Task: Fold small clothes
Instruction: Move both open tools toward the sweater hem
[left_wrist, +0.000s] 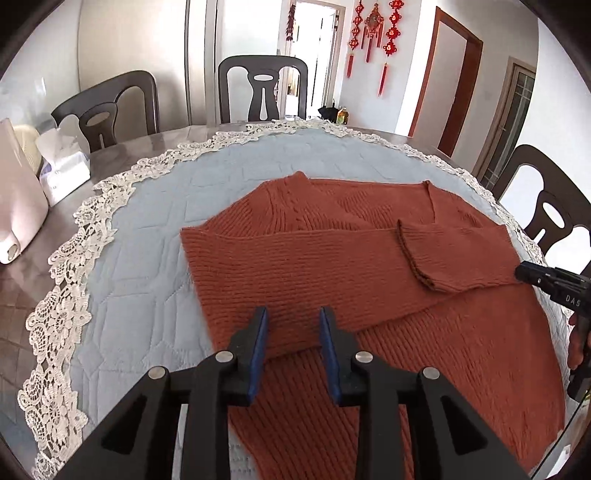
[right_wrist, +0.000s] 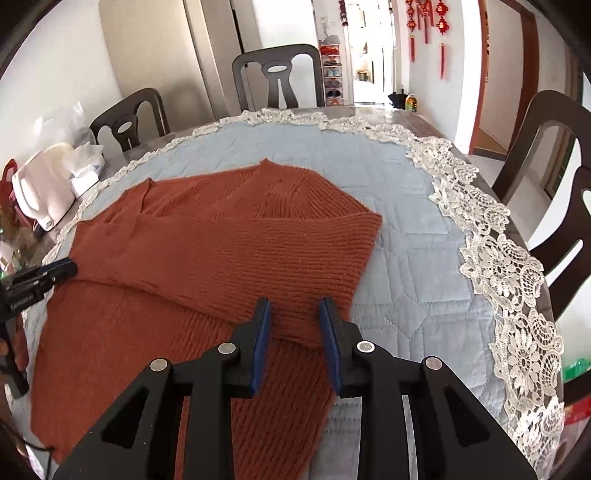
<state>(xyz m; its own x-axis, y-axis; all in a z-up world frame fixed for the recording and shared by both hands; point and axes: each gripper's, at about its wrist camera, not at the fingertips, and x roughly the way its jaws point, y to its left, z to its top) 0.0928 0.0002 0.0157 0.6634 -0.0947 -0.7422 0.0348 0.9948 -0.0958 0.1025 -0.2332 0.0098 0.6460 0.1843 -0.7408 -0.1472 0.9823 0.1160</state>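
Sweater (left_wrist: 332, 266) lies centre frame on the quilted desk (left_wrist: 147, 221), both sleeves folded across the body. Body folds remain, by my judgement. Left hand-held gripper (left_wrist: 293, 328) and right hand-held gripper (right_wrist: 295, 321) gape, holding nothing.

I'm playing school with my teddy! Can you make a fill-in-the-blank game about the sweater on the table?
1. The knitted sweater is colored ____.
2. The sweater lies on a light blue quilted cloth edged with white ____.
3. Both sleeves are folded ____ the sweater's body.
4. The left gripper and right gripper both have their jaws ____, holding nothing.

Missing words: rust-orange; lace; across; open
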